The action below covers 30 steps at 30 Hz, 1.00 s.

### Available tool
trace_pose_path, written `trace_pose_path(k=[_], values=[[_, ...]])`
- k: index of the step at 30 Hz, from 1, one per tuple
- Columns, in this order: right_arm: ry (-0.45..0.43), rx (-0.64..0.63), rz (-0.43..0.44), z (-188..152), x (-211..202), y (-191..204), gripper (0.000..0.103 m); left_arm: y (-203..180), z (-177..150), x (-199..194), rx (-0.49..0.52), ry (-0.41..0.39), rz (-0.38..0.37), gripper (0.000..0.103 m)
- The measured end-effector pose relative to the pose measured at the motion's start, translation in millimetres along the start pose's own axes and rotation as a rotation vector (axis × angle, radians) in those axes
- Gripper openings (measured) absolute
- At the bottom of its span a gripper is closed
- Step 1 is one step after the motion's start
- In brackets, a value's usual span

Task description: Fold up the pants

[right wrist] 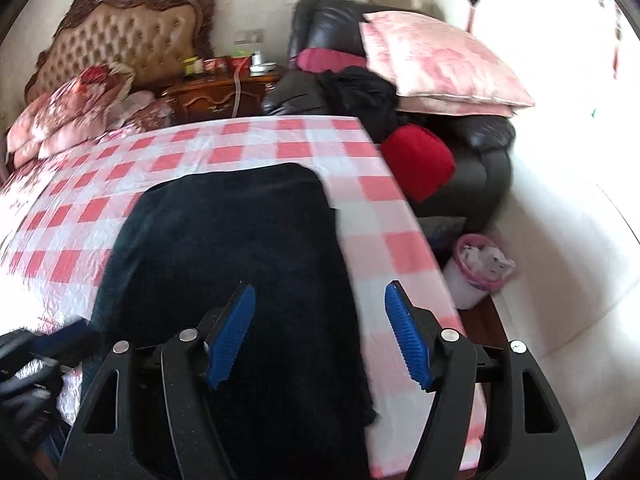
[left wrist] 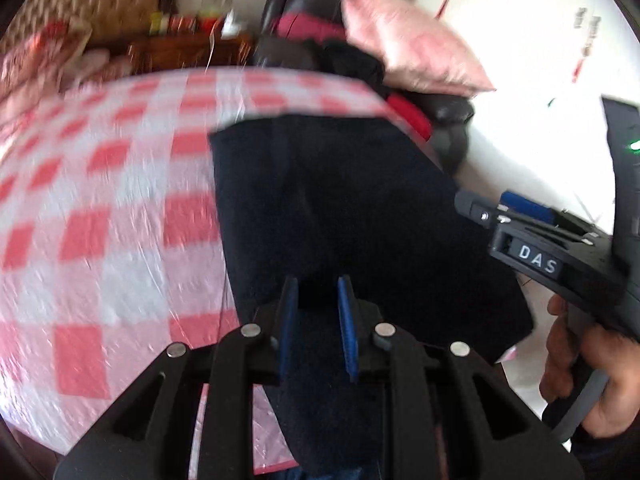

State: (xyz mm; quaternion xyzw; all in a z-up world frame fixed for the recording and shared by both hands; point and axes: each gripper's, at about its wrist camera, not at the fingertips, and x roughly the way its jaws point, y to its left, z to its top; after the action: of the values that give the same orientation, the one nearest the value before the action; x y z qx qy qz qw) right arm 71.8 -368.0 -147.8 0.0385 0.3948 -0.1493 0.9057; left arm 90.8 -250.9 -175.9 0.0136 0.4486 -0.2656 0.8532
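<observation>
Dark navy pants [left wrist: 340, 200] lie folded into a long strip on the red-and-white checked cloth [left wrist: 100, 200]. My left gripper [left wrist: 318, 284] is shut on a bunch of the pants' near end, with dark fabric filling the narrow gap between its blue pads. In the right wrist view the pants [right wrist: 224, 240] stretch away from me. My right gripper [right wrist: 319, 292] stands open above their near right edge, its pads touching nothing. The right gripper [left wrist: 488, 202] also shows in the left wrist view, held by a hand [left wrist: 592, 376] at the pants' right side.
The checked cloth [right wrist: 280, 140] ends at a right edge near a white bin with a pink bag [right wrist: 476, 272]. Behind stand a black armchair [right wrist: 484, 160] with a pink pillow [right wrist: 440, 64] and red cushion [right wrist: 420, 160], a nightstand [right wrist: 216, 96] and a tufted headboard [right wrist: 132, 36].
</observation>
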Motion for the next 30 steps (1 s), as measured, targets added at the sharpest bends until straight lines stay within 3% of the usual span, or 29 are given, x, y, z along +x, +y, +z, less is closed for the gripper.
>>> trace_pose_path(k=[3, 4, 5, 6, 7, 13, 19, 22, 27, 30], values=[[0.104, -0.043, -0.023, -7, 35, 10, 0.065, -3, -4, 3, 0.034, -0.003, 0.015, 0.022], [0.103, -0.035, -0.026, -10, 38, 9, 0.066, -3, -4, 1, 0.037, -0.004, 0.007, 0.024], [0.097, -0.022, -0.024, -13, 36, 8, 0.067, -3, -4, -2, 0.041, -0.01, 0.001, 0.033], [0.094, -0.011, -0.021, -14, 30, 7, 0.067, -2, -5, -6, 0.046, -0.02, 0.0, 0.04], [0.08, -0.008, -0.029, -16, 21, 7, 0.067, -3, -7, -12, 0.051, -0.035, -0.003, 0.053], [0.069, 0.038, -0.061, -44, -26, 1, 0.067, -10, -22, -45, 0.056, -0.064, -0.034, 0.056], [0.078, 0.077, -0.104, -63, -65, -11, 0.068, -20, -35, -76, 0.053, -0.073, -0.039, 0.077], [0.068, 0.088, -0.113, -69, -84, -15, 0.075, -20, -42, -87, 0.006, -0.041, -0.081, 0.085], [0.043, 0.084, -0.118, -78, -112, -16, 0.077, -28, -48, -105, 0.015, -0.079, -0.037, 0.101], [0.035, 0.089, -0.118, -81, -121, -18, 0.077, -33, -46, -111, 0.039, -0.11, -0.007, 0.101]])
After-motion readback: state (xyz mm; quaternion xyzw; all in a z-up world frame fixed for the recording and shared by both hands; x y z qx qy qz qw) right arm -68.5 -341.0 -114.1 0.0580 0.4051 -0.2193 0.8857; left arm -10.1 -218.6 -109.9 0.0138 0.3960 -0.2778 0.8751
